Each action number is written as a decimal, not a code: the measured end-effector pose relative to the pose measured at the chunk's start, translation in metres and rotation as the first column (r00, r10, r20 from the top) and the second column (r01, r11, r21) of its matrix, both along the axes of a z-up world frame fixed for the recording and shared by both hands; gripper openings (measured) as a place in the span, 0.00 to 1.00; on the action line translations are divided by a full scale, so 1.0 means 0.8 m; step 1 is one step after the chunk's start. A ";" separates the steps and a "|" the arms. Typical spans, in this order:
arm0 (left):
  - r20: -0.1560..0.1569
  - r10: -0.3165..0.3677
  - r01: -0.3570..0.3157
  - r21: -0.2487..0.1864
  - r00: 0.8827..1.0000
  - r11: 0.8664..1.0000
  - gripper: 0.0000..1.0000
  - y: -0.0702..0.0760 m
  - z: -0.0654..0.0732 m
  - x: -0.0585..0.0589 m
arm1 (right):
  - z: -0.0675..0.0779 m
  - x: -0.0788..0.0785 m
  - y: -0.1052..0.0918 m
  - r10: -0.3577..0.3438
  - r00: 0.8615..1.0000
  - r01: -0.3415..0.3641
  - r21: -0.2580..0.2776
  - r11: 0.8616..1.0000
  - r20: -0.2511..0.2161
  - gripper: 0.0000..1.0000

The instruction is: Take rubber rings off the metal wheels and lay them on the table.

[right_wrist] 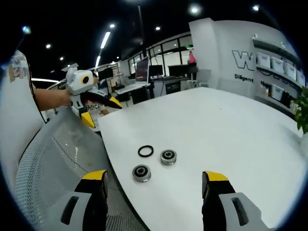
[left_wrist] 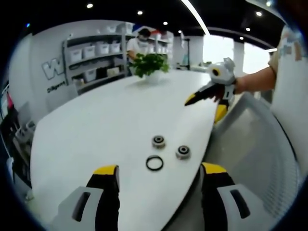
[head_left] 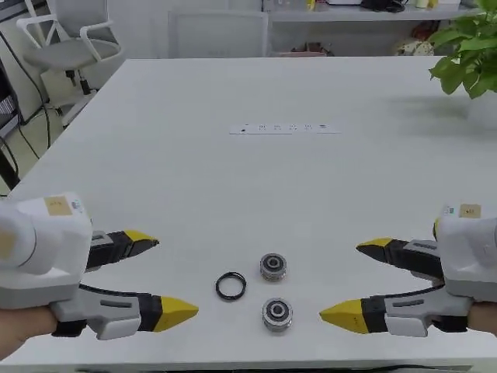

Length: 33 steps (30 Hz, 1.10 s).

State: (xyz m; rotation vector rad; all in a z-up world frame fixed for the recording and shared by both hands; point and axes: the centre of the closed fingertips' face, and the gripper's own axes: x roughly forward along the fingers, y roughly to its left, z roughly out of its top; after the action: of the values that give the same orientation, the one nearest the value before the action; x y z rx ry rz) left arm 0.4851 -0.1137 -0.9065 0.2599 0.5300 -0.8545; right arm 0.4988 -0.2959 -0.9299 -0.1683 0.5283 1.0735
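Observation:
Two small metal wheels lie near the table's front edge, one behind the other; they also appear in the left gripper view and the right gripper view. A black rubber ring lies flat on the table just left of them. My left gripper is open, left of the ring, holding nothing. My right gripper is open, to the right of the wheels, holding nothing.
A flush strip of power sockets sits mid-table. A potted plant stands at the far right corner, an office chair beyond the far left. Shelving with bins lines the wall, and a mesh chair back is near the table's front edge.

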 end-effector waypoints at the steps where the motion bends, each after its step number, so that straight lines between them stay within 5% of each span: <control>1: 0.000 0.002 -0.002 -0.001 1.000 1.000 0.70 0.000 0.000 0.000 | 0.000 -0.001 -0.002 -0.001 1.000 0.001 -0.002 1.000 0.002 0.80; 18: 0.021 0.036 -0.036 0.009 0.999 0.999 0.71 0.013 0.004 -0.005 | 0.004 0.003 -0.026 -0.049 0.998 0.049 -0.006 0.999 0.031 0.81; 33: 0.025 0.053 -0.053 0.009 0.998 0.999 0.72 0.019 0.008 -0.005 | 0.006 -0.001 -0.025 -0.036 0.998 0.038 -0.031 0.999 0.049 0.83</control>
State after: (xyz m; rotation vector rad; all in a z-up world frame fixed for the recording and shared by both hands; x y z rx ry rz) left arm 0.4808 -0.0986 -0.9002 0.2632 0.5162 -0.7963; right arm 0.4981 -0.3156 -0.9249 -0.2118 0.5031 1.0230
